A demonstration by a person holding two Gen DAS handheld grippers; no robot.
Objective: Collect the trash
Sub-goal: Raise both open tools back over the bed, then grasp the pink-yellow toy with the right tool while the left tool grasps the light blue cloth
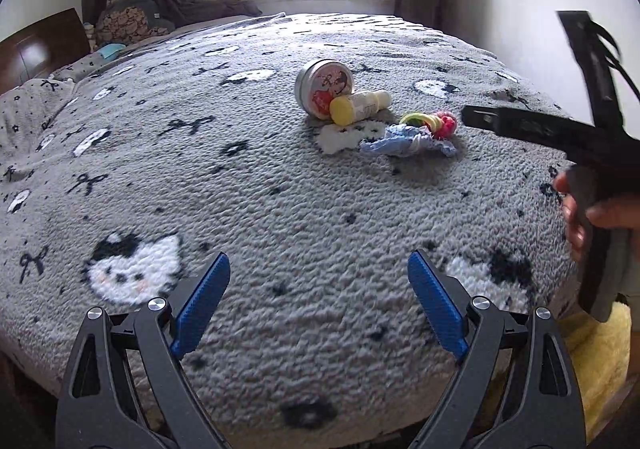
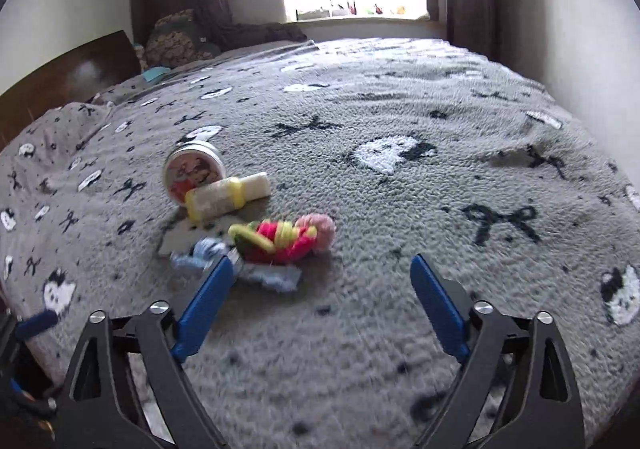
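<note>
Blue rubber pads on both my tools stand spread wide with nothing between them: the left gripper [image 1: 319,281] hovers over bare grey fleece blanket [image 1: 280,201], the right gripper [image 2: 322,285] nearer the clutter. Just beyond my right tool's left pad lie a blue knitted scrap [image 2: 276,275], a bundle of hair ties [image 2: 280,239], then a small bottle [image 2: 228,195] against a round tin [image 2: 192,169]. Closing here could snag fleece or roll the bottle away.

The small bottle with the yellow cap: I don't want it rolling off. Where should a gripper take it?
Grip the bottle across its middle from above, jaws astride its long axis; it lies on its side against the tin.
</note>
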